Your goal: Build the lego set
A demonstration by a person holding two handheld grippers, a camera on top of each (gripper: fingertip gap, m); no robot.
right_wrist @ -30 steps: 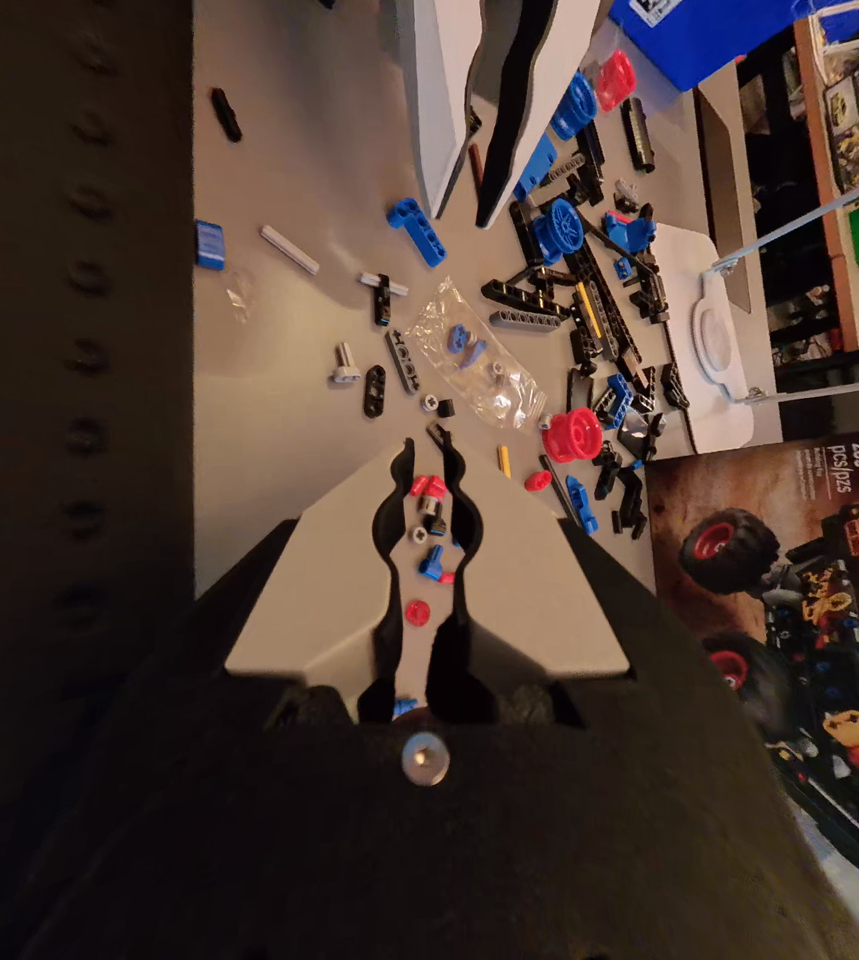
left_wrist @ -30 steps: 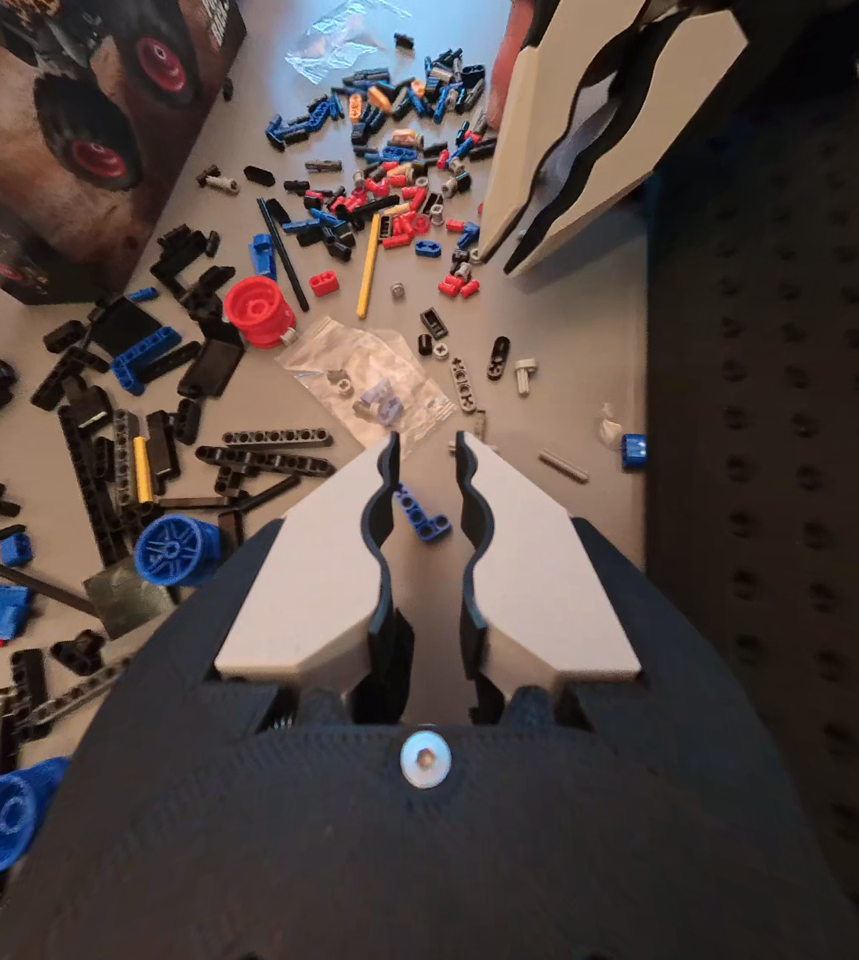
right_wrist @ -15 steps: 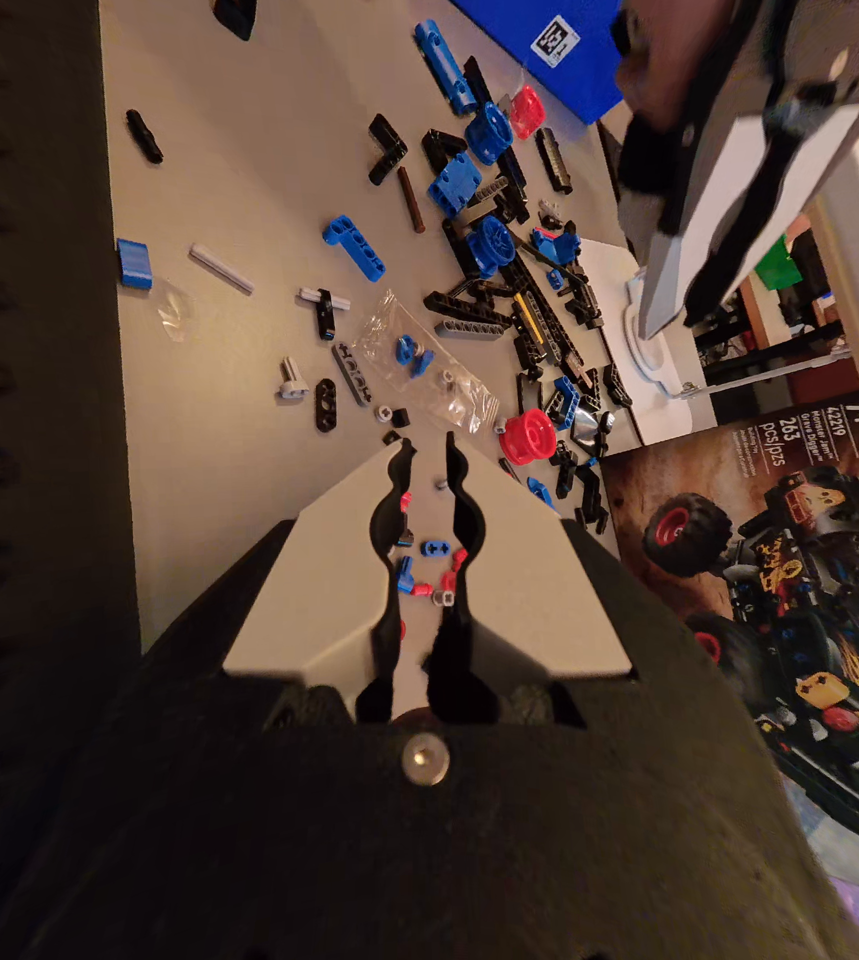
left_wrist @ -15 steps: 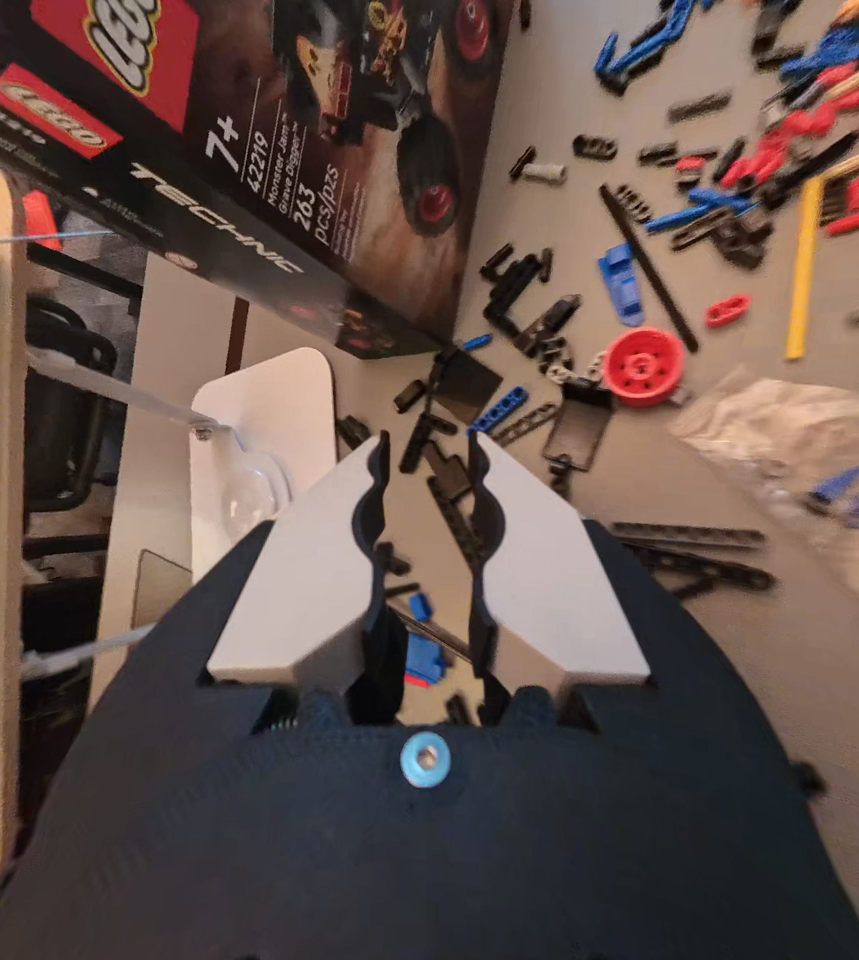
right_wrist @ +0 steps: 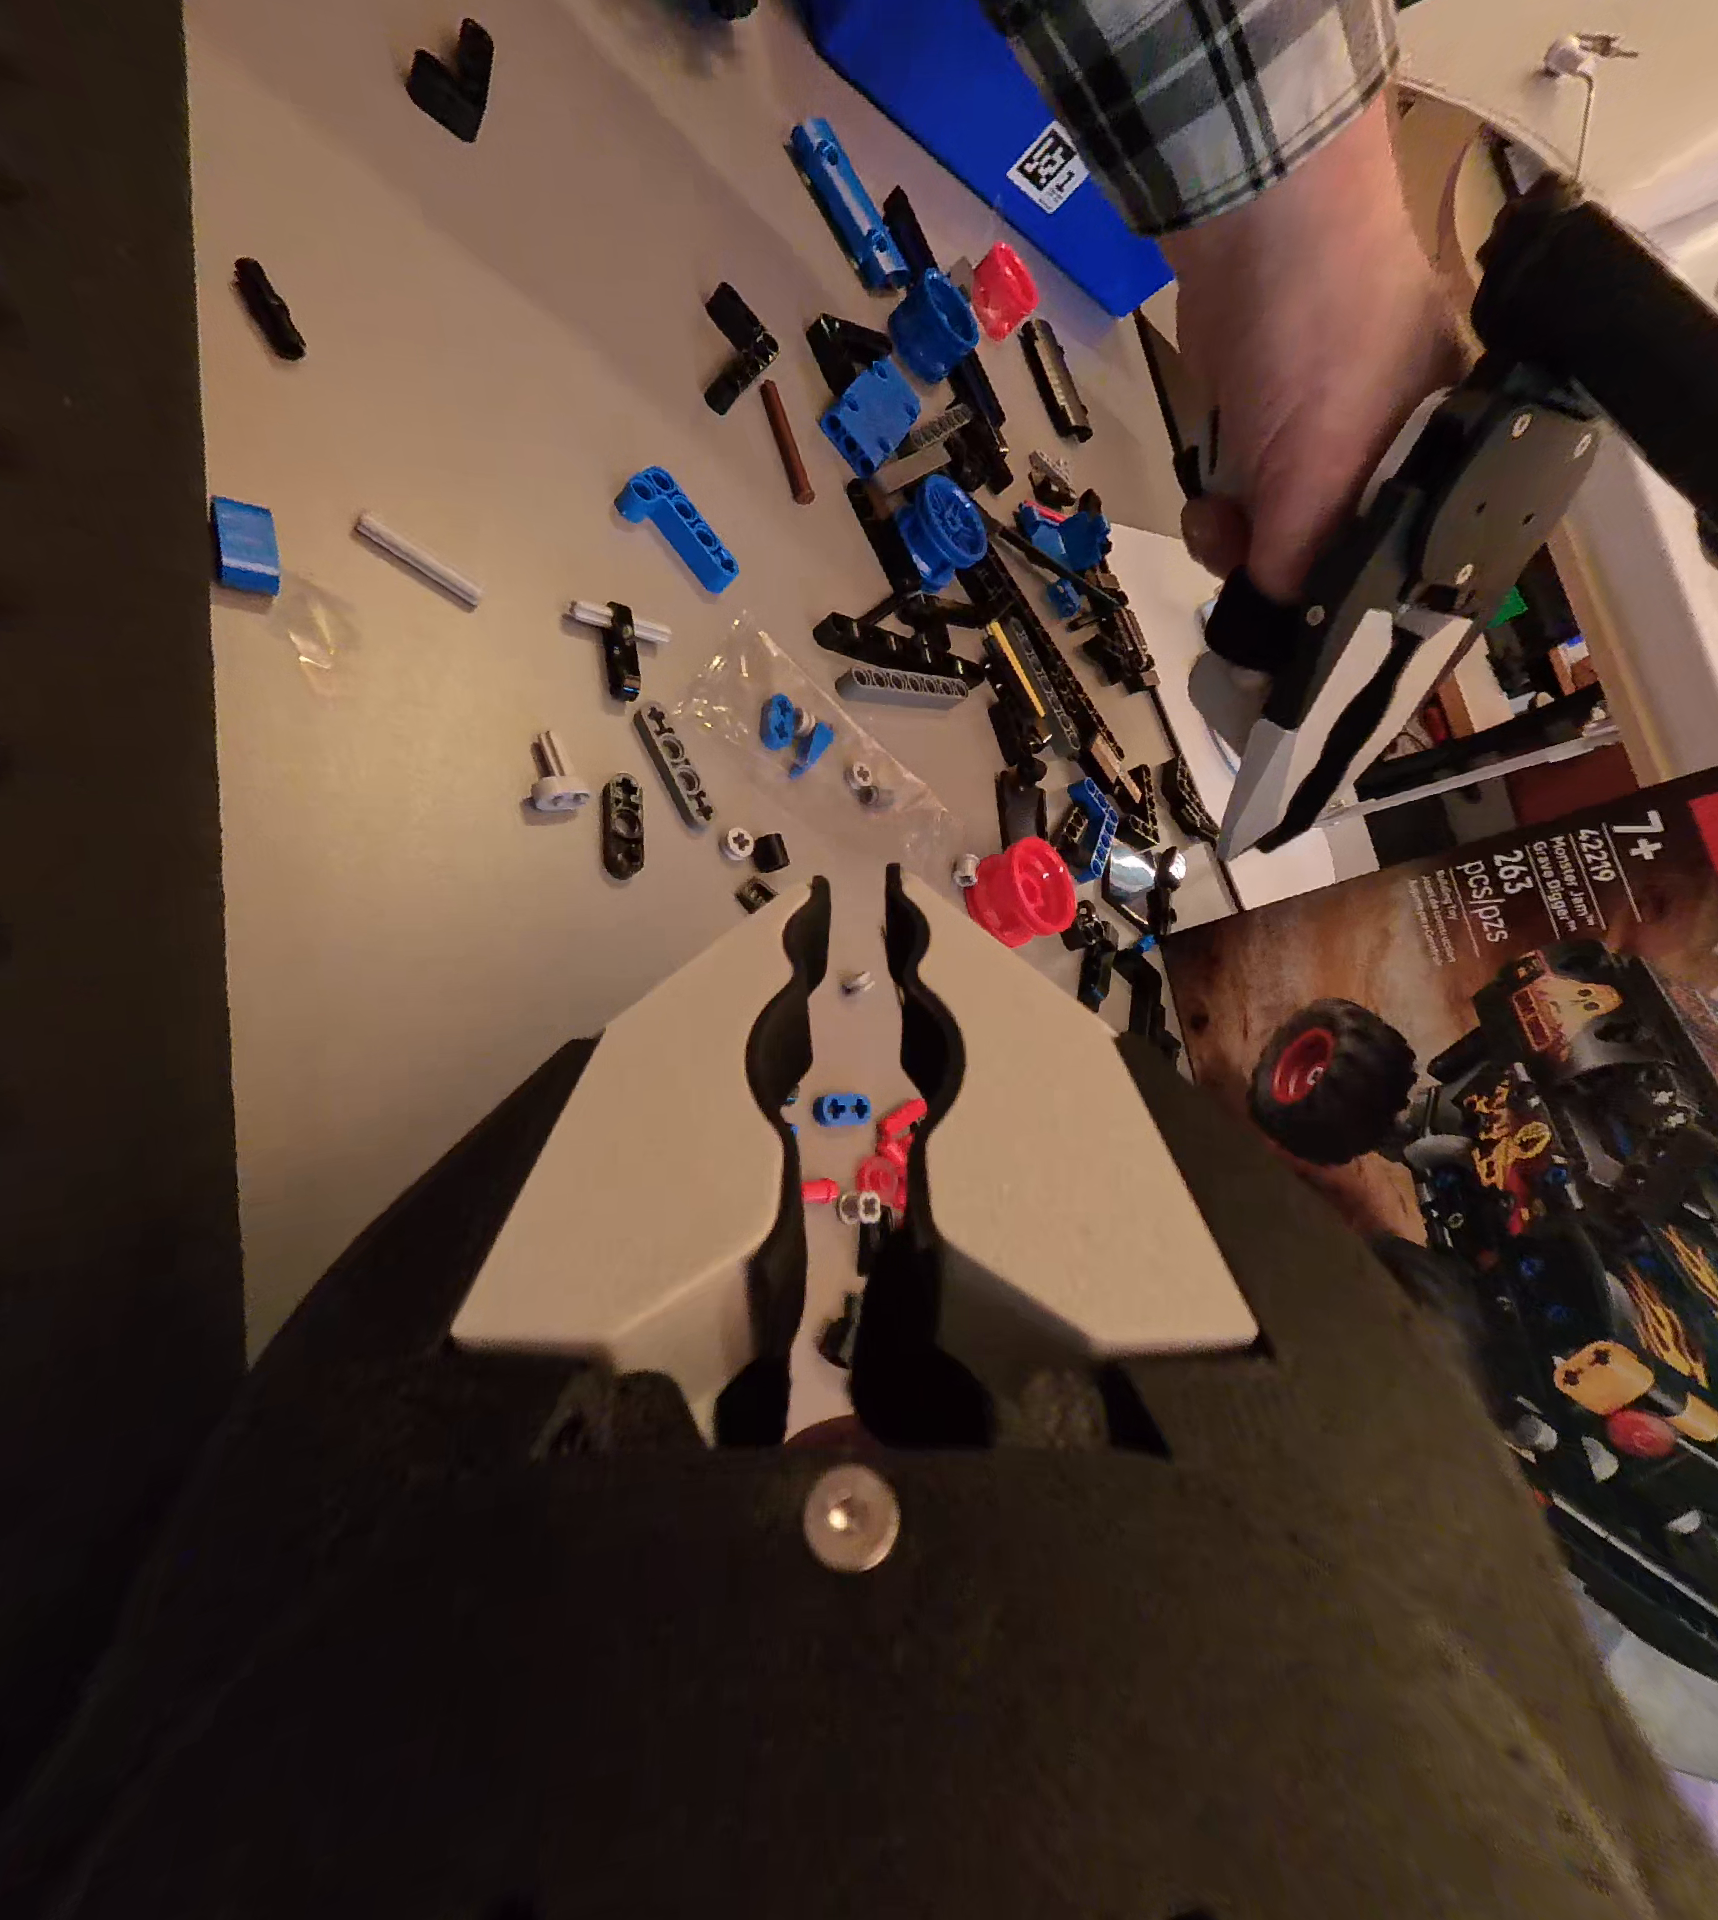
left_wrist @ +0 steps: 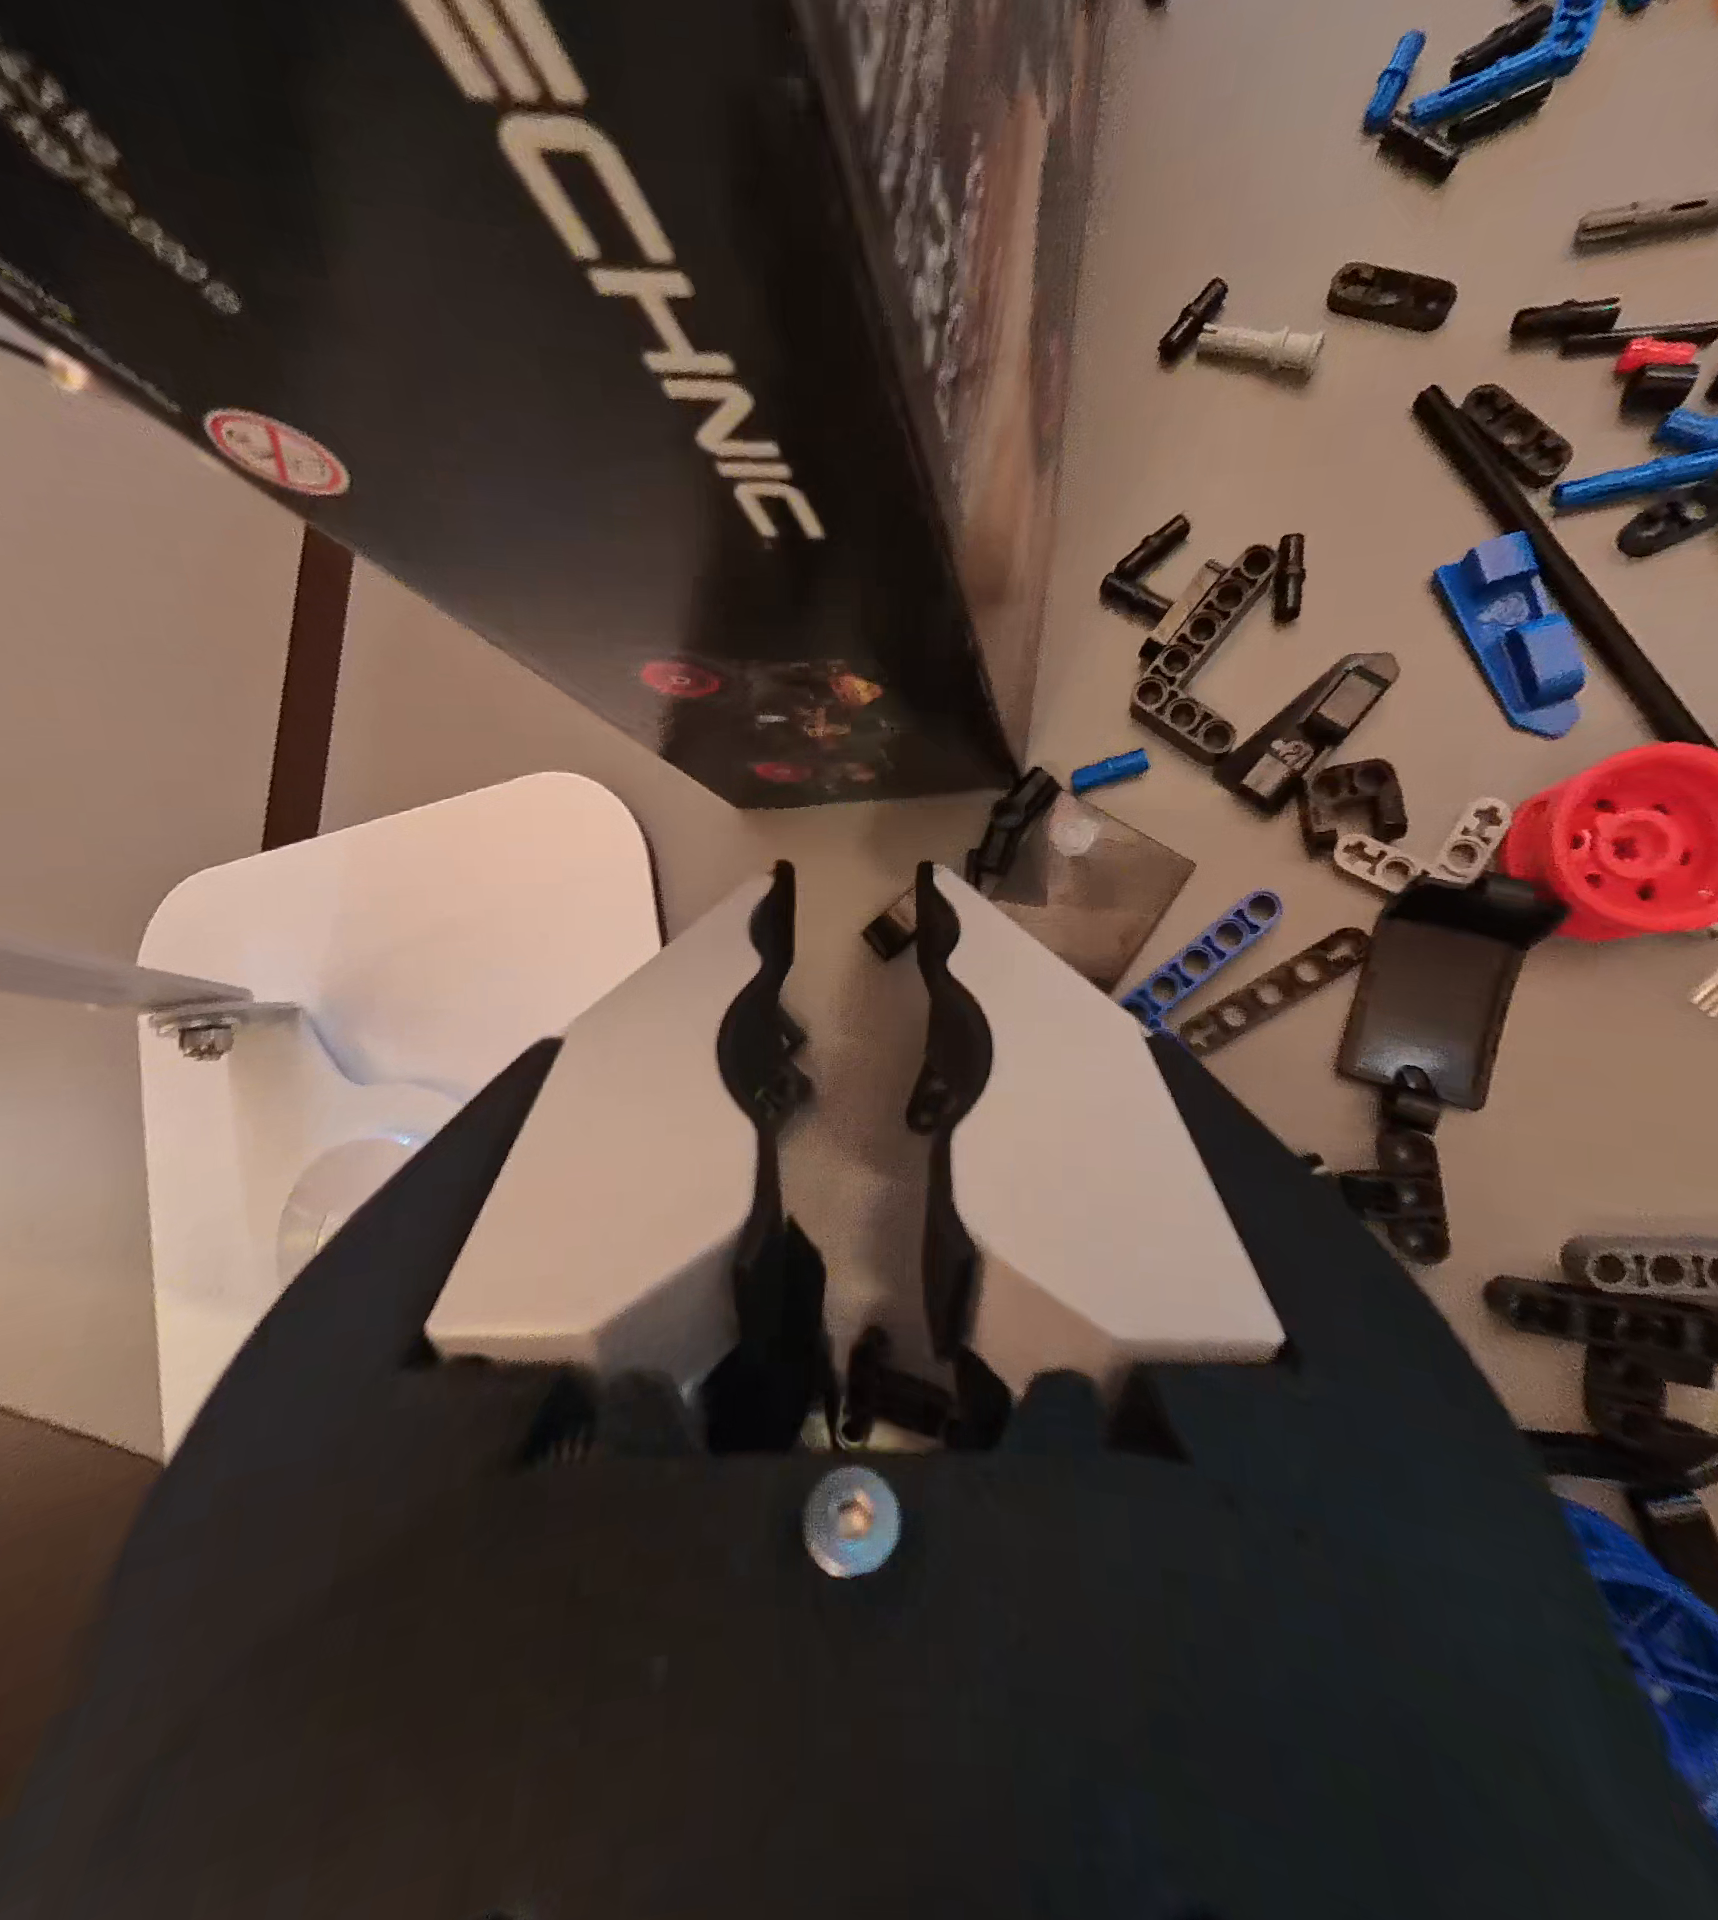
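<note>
The left gripper [left_wrist: 853,883] hangs above the table [left_wrist: 1198,260] near the corner of the set's box [left_wrist: 626,416], jaws parted with nothing between them. A small black piece [left_wrist: 891,925] lies on the table just ahead of the tips, slightly toward the right-hand finger; its long axis cannot be resolved at this size. The right gripper [right_wrist: 850,883] is likewise released and empty, hovering over a cluster of small red pins [right_wrist: 886,1153] and a short blue connector [right_wrist: 842,1109], which show through the gap between its fingers. The loose parts are spread across the table: a red wheel hub [left_wrist: 1644,852], a blue beam [left_wrist: 1203,961] and black beams [left_wrist: 1187,655] lie to the right of the left gripper. Judged from position, the left gripper is nearer the black piece and would need only a short forward descent; the right gripper is nearer the red pins. No assembly is started.
</note>
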